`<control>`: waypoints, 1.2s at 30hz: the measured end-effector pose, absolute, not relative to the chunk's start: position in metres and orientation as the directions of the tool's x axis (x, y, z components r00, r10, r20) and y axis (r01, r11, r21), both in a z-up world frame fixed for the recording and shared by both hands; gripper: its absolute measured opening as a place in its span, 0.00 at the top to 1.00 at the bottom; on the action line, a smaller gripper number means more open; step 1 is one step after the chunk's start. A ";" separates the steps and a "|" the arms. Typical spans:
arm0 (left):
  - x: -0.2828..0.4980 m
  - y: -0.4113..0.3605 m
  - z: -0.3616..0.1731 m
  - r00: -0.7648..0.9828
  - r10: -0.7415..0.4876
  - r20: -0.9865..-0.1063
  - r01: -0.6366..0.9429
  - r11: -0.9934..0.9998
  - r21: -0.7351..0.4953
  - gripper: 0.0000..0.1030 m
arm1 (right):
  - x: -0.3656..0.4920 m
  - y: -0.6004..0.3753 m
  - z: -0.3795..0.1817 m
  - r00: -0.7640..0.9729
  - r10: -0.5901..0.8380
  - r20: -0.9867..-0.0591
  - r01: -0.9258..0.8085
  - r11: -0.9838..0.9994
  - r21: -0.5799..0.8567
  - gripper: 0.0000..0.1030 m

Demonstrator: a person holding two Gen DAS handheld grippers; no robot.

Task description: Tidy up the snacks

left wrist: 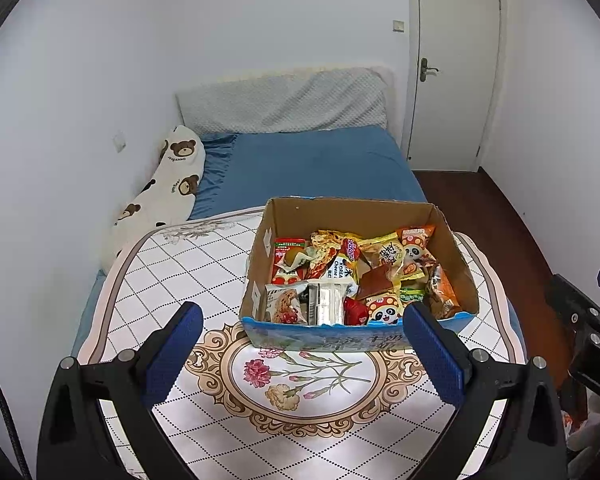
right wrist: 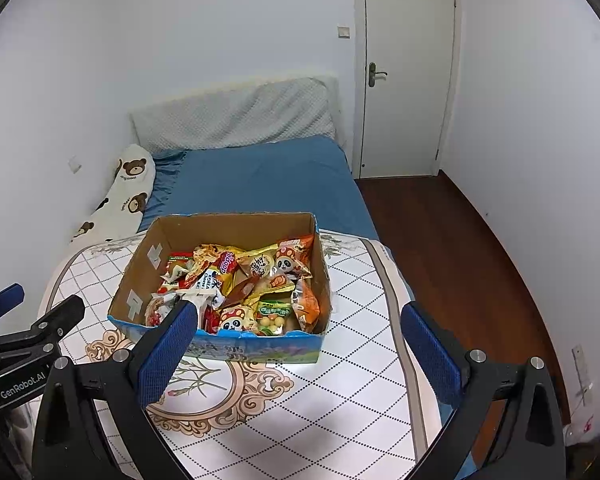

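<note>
both hand-held grippers [left wrist: 303, 354] [right wrist: 298, 350] gape, empty.

One cardboard box [left wrist: 356, 216] sits on one bench [left wrist: 172, 264], holding a heap of snack packets [left wrist: 352, 276] too overlapped to count exactly; two show panda faces. One bed [left wrist: 316, 164], one bear-print pillow [left wrist: 168, 184], one door [left wrist: 456, 64], two grippers.

White walls [left wrist: 260, 20], blue bed [left wrist: 320, 164], white door [left wrist: 456, 64].
</note>
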State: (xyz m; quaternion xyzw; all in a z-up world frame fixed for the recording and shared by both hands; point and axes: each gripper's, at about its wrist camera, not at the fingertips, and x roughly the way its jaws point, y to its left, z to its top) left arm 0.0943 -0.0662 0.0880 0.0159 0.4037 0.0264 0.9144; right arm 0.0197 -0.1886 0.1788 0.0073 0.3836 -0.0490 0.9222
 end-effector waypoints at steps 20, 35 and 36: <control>0.095 -0.067 0.089 0.674 0.058 -0.736 -0.032 0.998 0.050 0.00 | 0.023 -0.190 0.178 0.699 -0.066 -0.712 0.075 0.997 -0.019 0.00; 0.095 -0.067 0.090 0.675 0.056 -0.736 -0.028 0.998 0.050 0.00 | 0.026 -0.185 0.171 0.688 -0.067 -0.723 0.070 0.997 -0.025 0.00; 0.096 -0.068 0.090 0.674 0.055 -0.736 -0.026 0.998 0.051 0.00 | 0.026 -0.186 0.171 0.688 -0.067 -0.723 0.071 0.997 -0.025 0.00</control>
